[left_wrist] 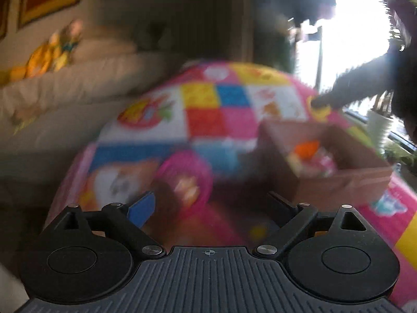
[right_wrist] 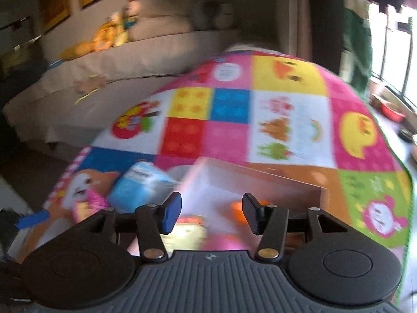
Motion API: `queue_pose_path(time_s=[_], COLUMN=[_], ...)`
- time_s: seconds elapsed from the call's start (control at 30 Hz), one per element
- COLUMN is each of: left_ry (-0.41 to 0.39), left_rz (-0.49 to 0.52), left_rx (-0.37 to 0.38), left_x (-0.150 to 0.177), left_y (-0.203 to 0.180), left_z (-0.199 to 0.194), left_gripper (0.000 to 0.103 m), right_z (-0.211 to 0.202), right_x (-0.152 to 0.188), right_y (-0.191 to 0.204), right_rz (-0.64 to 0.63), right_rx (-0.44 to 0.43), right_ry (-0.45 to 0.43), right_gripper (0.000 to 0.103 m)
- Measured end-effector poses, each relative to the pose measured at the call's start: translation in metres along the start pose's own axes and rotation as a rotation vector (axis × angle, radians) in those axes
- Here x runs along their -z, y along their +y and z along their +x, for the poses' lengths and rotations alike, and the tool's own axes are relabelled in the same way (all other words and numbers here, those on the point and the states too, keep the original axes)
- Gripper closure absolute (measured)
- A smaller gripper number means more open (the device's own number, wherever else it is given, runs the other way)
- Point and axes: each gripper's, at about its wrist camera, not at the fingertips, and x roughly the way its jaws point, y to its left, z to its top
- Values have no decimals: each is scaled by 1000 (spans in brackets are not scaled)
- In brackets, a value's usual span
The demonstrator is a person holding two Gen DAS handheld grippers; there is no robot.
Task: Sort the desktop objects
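A brown cardboard box (left_wrist: 346, 180) stands on the colourful play mat (left_wrist: 234, 120) and holds blurred orange and pink items (left_wrist: 310, 156). My left gripper (left_wrist: 211, 208) is open wide, low over the mat, left of the box. A pink round basket (left_wrist: 185, 180) with a pale item lies just beyond its fingers; nothing sits between the pads. My right gripper (right_wrist: 211, 214) hovers over the box (right_wrist: 260, 180), jaws apart and empty. Below it lie an orange item (right_wrist: 238, 206), a yellow-pink packet (right_wrist: 187, 232) and a pink object (right_wrist: 226, 244). A light blue carton (right_wrist: 140, 185) rests left of the box.
A beige sofa (right_wrist: 130, 60) with yellow soft toys (right_wrist: 104, 36) runs behind the mat. A dark sleeve (left_wrist: 357, 91) reaches in at the right of the left wrist view. Bright windows and plant pots (left_wrist: 378, 127) line the right side. Both views are motion-blurred.
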Motion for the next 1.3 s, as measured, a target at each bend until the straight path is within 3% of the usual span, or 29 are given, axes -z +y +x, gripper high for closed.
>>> queue_pose_path(time_s=[0.07, 0.13, 0.27, 0.43, 0.57, 0.63, 0.73, 0.9, 0.97, 1.0, 1.07, 1.13, 1.3], left_ry=[37, 51, 47, 1, -13, -12, -7, -16, -21, -20, -5, 14, 38], left_rz=[-40, -55, -67, -40, -50, -71, -84, -89, -105, -114, -138, -158, -116], left_rx=[-21, -19, 6, 30, 47, 53, 53, 44, 43, 45, 49, 57, 54], left_x=[12, 20, 29, 33, 36, 36, 36, 36, 36, 35, 33, 31, 34], left_y=[12, 20, 24, 18, 19, 23, 24, 24, 27, 28, 32, 32, 21], left_z=[3, 3, 6, -2, -4, -3, -2, -4, -5, -5, -3, 0, 7], left_gripper=[8, 8, 7, 6, 4, 4, 4, 4, 4, 4, 4, 4, 4], right_z=[16, 38, 96, 165, 181, 167, 134, 41, -5, -21, -57, -78, -86], right_x=[-12, -25, -45, -51, -45, -42, -43, -41, -30, -24, -7, 11, 50], right_y=[21, 40, 68, 86, 100, 102, 100, 83, 72, 67, 53, 46, 38], right_rz=[-6, 8, 82, 86, 7, -28, -17, 21, 32, 42, 47, 27, -7], right_rx=[-45, -85, -98, 26, 38, 17, -22, -149, -200, -225, -264, -244, -189], right_ry=[33, 87, 195, 264, 297, 283, 224, 86, 37, 26, -8, -27, -42], right_gripper=[35, 29, 29, 30, 49, 56, 58, 63, 97, 102, 102, 101, 100])
